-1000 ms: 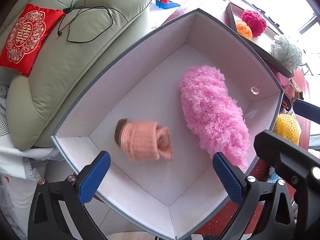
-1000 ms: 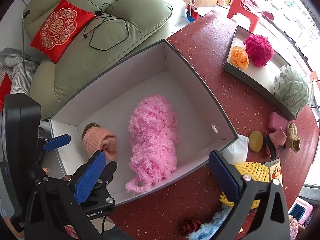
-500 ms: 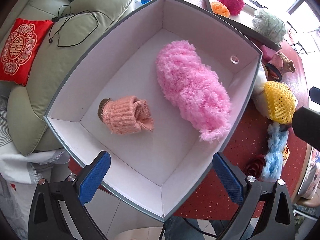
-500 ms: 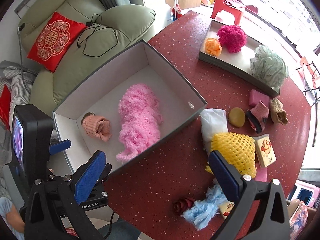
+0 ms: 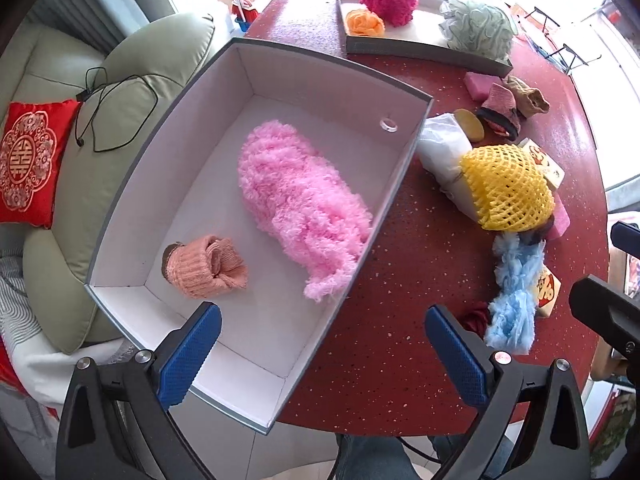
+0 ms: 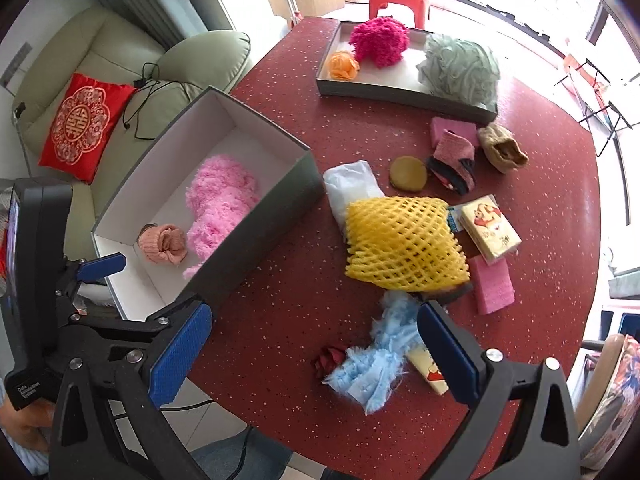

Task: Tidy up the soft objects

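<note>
Soft things lie in 2 groups on our red desk (image 6: 280,340). Inside the white box (image 5: 320,80) we see a pink fluffy piece (image 5: 296,204) along the right wall and a rolled peach sock (image 5: 204,266) near the front left corner, the 2 apart. Beside the box on the desk sit a white bag (image 6: 352,188), a yellow net (image 6: 404,244) touching it, a blue tuft (image 6: 376,360), a dark red flower (image 6: 330,360), 2 pink sponges and folded socks (image 6: 454,162). A grey tray (image 6: 392,90) farther back holds a magenta pompom (image 6: 380,40), an orange flower (image 6: 343,65) and a green puff (image 6: 460,68).

Our left gripper (image 5: 320,360) hangs with its jaws wide apart and nothing between them, its left finger over the box's near corner and its right finger over bare desk. Our right gripper (image 6: 316,356) is likewise spread and empty, above the desk with the blue tuft showing between its fingers.
</note>
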